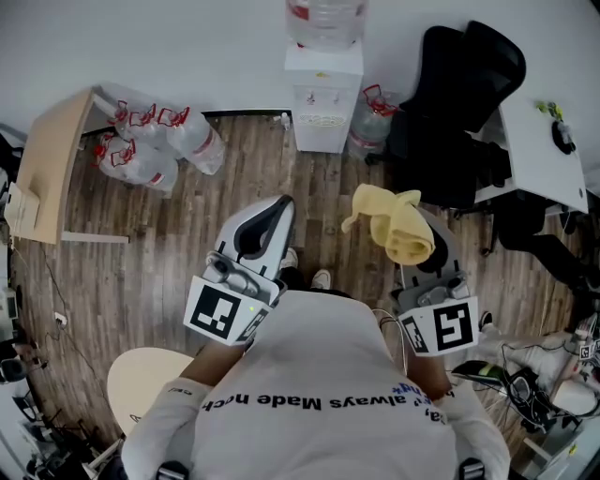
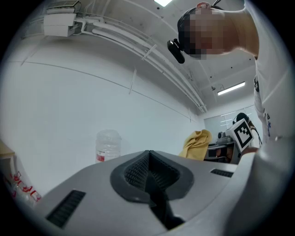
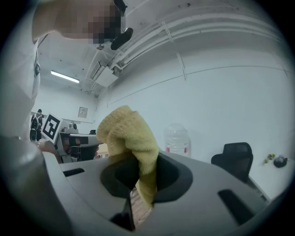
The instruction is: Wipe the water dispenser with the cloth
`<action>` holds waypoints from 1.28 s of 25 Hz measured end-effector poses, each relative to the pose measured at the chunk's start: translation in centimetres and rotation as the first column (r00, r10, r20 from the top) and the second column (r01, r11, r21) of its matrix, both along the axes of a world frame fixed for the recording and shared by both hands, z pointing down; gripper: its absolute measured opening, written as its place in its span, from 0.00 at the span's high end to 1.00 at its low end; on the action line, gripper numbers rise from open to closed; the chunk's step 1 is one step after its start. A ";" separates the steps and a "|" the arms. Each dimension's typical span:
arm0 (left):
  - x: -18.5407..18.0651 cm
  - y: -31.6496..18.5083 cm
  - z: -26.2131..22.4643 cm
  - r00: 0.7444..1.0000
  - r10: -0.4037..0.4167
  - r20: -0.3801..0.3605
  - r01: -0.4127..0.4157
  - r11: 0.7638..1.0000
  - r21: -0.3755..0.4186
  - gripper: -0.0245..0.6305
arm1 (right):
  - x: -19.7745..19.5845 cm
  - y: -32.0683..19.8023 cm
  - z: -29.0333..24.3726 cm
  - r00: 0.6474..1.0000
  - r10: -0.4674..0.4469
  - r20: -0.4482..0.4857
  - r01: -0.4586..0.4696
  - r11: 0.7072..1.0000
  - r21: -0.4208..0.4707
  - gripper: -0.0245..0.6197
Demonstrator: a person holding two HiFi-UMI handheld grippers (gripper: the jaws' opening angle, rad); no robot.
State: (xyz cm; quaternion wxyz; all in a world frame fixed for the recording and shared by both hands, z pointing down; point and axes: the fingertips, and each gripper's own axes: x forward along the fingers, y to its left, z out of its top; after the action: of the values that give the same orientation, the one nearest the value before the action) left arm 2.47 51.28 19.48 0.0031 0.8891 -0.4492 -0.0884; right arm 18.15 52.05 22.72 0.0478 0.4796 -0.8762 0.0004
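The white water dispenser (image 1: 323,94) stands against the far wall with a clear bottle (image 1: 324,19) on top. Both grippers are held up in front of my chest, well short of it. My right gripper (image 1: 412,251) is shut on a yellow cloth (image 1: 394,225), which bunches up above the jaws. In the right gripper view the cloth (image 3: 131,143) is pinched between the jaws, and the bottle (image 3: 177,138) shows beyond it. My left gripper (image 1: 272,214) is shut with nothing in it. The left gripper view shows its closed jaws, the bottle (image 2: 108,145) and the cloth (image 2: 197,144).
Several empty water jugs (image 1: 155,145) lie on the wooden floor at the left, one more jug (image 1: 372,117) right of the dispenser. A black office chair (image 1: 459,103) and white desk (image 1: 544,141) stand at the right. A wooden tabletop (image 1: 47,169) is at the left, a round stool (image 1: 155,375) near my feet.
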 end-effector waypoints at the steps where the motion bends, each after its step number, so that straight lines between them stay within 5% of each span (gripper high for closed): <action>1: 0.2 -0.1 0.1 1.000 0.000 0.002 0.000 1.000 -0.003 0.93 | 0.1 -0.2 0.0 1.000 -0.003 0.001 0.003 1.000 -0.001 0.86; 17: 1.1 -5.4 0.9 1.000 0.004 0.006 -0.004 1.000 -0.013 0.93 | 0.9 -5.3 0.7 1.000 -0.001 0.014 0.001 1.000 -0.010 0.86; 32: -2.2 -15.6 0.8 1.000 0.016 -0.012 -0.016 1.000 -0.022 0.93 | -2.9 -15.4 0.6 1.000 -0.011 0.009 0.011 1.000 -0.027 0.86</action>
State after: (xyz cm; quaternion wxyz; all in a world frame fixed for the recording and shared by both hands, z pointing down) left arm 0.30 35.70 20.24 0.0162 0.8920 -0.4429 -0.0889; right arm 15.25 36.64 23.30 0.0503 0.4742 -0.8789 0.0140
